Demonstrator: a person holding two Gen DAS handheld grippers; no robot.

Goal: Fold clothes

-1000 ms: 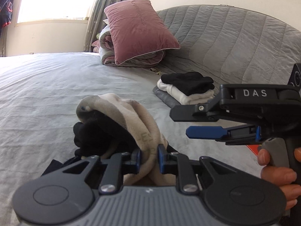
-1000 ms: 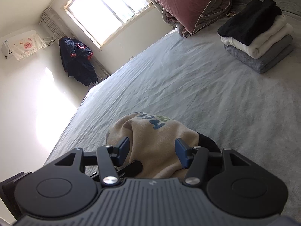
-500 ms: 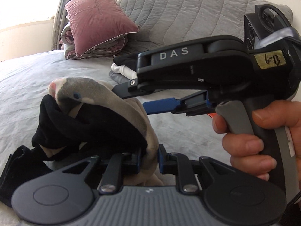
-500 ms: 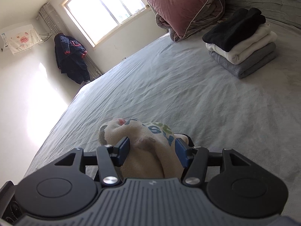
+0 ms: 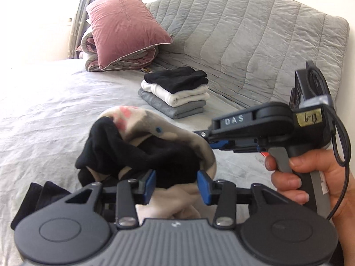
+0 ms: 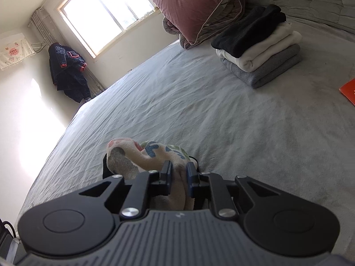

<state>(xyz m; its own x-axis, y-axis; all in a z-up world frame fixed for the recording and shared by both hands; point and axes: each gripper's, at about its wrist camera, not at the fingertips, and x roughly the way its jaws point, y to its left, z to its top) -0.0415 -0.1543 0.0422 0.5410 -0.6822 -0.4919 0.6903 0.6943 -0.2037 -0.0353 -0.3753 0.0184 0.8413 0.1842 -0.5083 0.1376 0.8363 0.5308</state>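
pink pillow (image 5: 126,27), window (image 6: 106,11), hanging dark jacket (image 6: 67,71), orange card (image 6: 349,90)

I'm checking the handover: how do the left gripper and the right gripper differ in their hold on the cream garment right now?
The left gripper has its jaws spread wide with bunched cloth loose between them; the right gripper has its jaws drawn close, pinching a fold. Around the left gripper the cream garment shows its black lining; at the right gripper it shows the printed cream face. Both meet the same garment, held above the bed.

Bedroom, daylit.
Window (image 6: 106,15) at 11 o'clock, glare on wall (image 6: 26,115); grey bed (image 6: 221,119) centre; quilted headboard (image 5: 255,44) at 1 o'clock.
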